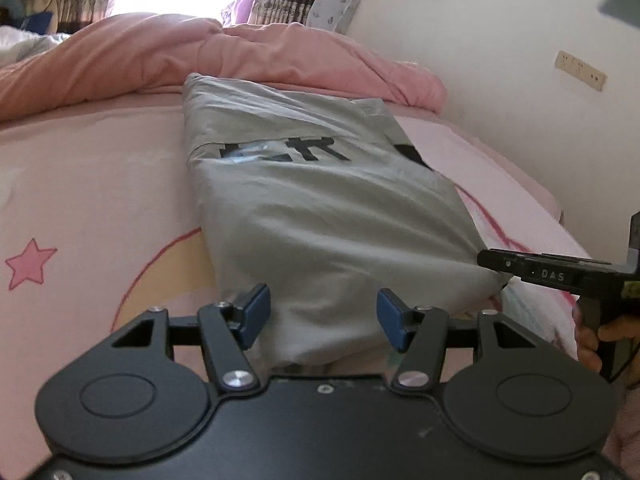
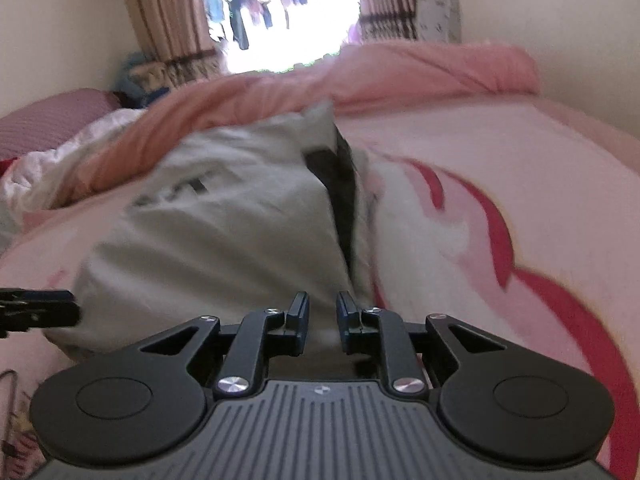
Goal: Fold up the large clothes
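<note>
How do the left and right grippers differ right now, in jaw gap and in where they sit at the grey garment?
The left gripper stands wide open; the right gripper shows only a narrow gap. The left frames the middle of the grey garment's near hem; the right sits at its right-hand corner. Left pads look blue, right pads dark. Neither visibly pinches cloth.

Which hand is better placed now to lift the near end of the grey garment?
Probably the right. The right gripper sits narrow-jawed at the near corner of the grey garment, where cloth puckers toward it. The left gripper stands wide open mid-edge.
</note>
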